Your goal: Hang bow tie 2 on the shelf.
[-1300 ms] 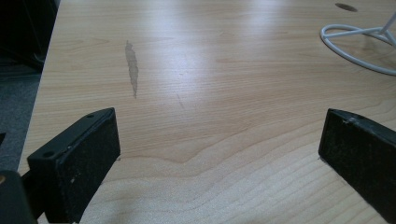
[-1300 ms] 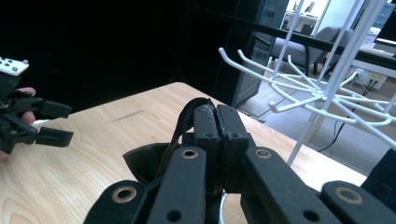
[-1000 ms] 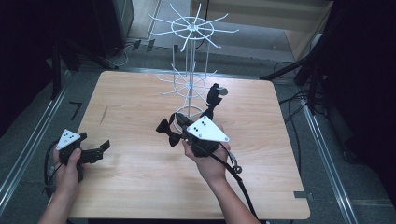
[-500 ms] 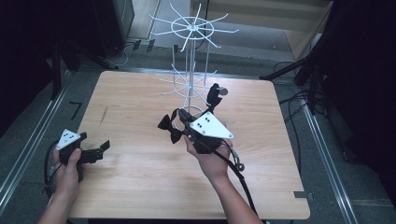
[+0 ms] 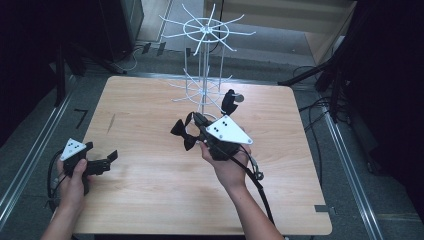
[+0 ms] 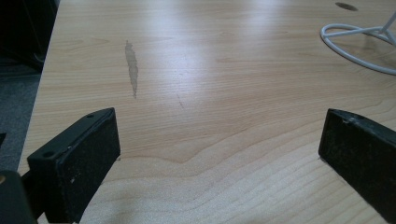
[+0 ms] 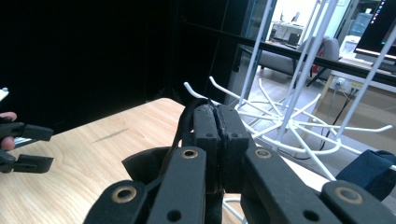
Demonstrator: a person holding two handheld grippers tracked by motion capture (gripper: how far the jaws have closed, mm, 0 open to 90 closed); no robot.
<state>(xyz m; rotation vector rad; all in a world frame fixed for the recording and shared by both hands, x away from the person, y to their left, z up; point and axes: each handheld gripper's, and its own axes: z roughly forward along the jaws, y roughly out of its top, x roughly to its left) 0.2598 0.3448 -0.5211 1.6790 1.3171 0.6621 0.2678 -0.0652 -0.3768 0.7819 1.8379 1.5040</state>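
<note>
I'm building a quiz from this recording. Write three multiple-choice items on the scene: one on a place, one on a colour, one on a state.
1. Where does the white wire rack stand?
A. far middle of the table
B. near left corner
C. on the floor

2. What colour is the bow tie held by the right tool?
A. red
B. black
C. white

3. How is the left tool set?
A. shut on a bow tie
B. open, holding nothing
C. shut on the rack

Key: 1 A, its base sits mid-table toward the far edge; 2 B, the tie is black; 3 B, the left gripper view shows jaws wide apart over bare wood.
</note>
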